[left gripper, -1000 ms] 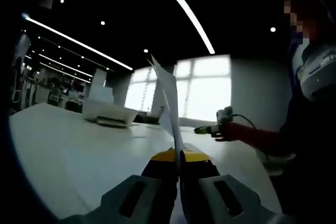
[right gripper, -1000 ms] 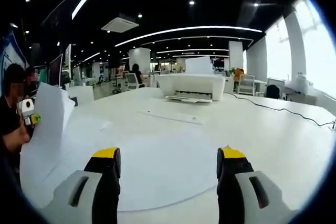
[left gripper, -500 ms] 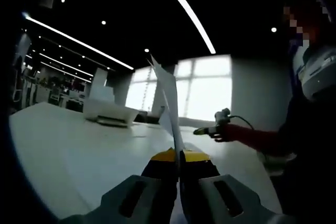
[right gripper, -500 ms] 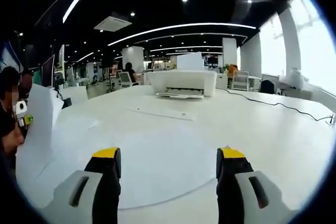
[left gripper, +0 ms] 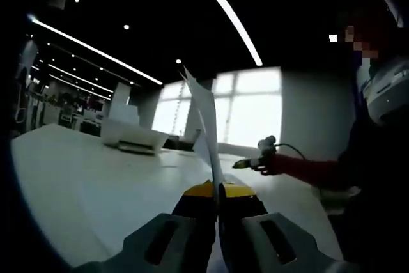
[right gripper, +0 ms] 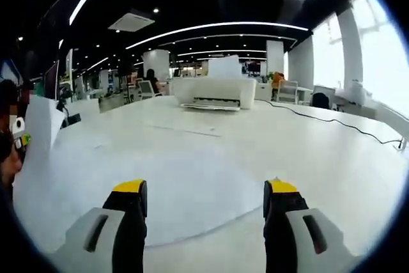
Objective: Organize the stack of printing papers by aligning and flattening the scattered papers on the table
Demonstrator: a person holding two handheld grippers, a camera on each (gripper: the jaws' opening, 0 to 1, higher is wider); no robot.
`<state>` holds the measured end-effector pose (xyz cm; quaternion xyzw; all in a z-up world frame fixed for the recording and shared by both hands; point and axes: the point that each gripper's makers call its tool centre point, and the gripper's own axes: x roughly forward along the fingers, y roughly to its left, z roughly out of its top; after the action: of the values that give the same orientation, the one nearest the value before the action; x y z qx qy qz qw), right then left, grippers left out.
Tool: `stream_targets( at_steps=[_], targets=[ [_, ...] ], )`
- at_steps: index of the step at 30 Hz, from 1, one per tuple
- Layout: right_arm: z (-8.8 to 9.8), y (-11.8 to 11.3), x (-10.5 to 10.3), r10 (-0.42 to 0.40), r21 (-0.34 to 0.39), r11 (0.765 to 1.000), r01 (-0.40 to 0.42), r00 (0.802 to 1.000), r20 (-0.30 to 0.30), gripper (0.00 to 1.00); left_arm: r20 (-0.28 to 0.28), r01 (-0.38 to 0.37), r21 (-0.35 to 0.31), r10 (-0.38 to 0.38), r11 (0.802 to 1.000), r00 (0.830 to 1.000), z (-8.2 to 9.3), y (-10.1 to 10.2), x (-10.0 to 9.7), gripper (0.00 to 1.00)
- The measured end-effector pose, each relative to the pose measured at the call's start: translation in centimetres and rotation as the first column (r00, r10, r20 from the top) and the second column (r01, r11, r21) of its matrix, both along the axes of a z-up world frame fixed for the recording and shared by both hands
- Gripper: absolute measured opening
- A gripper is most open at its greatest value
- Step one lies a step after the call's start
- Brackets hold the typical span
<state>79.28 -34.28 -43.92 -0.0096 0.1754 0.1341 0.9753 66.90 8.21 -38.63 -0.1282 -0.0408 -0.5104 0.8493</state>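
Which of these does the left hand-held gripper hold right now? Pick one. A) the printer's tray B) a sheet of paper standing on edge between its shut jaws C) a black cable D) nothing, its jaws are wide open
B: in the left gripper view the left hand-held gripper has its yellow-tipped jaws shut on a sheet of paper that rises edge-on from between them.

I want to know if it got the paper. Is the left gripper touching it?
Touching. In the left gripper view, the left gripper has its jaws shut on the paper, which stands up between them.
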Motion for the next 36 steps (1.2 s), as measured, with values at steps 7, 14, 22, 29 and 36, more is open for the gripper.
stream_targets(
  at_steps=[7, 14, 22, 29, 36],
  targets=[
    [-1.0, -1.3, 0.5, -0.027, -0.002, 1.0, 0.027, 1.0, -0.015, 0.7, 0.0, -0.003, 0.002, 0.003, 1.0, 1.0, 0.0, 0.0, 0.0, 0.06],
    [-1.4, -1.6, 0.8, -0.039, 0.01, 0.999, 0.039, 0.999, -0.022, 0.7, -0.005, -0.005, 0.003, 0.005, 1.0, 1.0, -0.1, 0.1, 0.1, 0.06],
    [-1.9, -2.1, 2.1, -0.038, 0.005, 0.999, 0.038, 0.999, -0.022, 0.69, -0.009, -0.007, 0.003, 0.007, 1.0, 1.0, -0.2, 0.1, 0.2, 0.06],
    [-2.7, -2.5, 3.0, -0.045, 0.012, 0.999, 0.045, 0.999, -0.028, 0.69, -0.012, -0.008, 0.005, 0.008, 1.0, 1.0, -0.3, 0.1, 0.3, 0.06],
    [-3.4, -2.3, 3.4, -0.053, -0.013, 0.999, 0.053, 0.998, -0.032, 0.68, -0.012, -0.007, 0.004, 0.007, 1.0, 1.0, -0.3, 0.1, 0.3, 0.06]
  ],
)
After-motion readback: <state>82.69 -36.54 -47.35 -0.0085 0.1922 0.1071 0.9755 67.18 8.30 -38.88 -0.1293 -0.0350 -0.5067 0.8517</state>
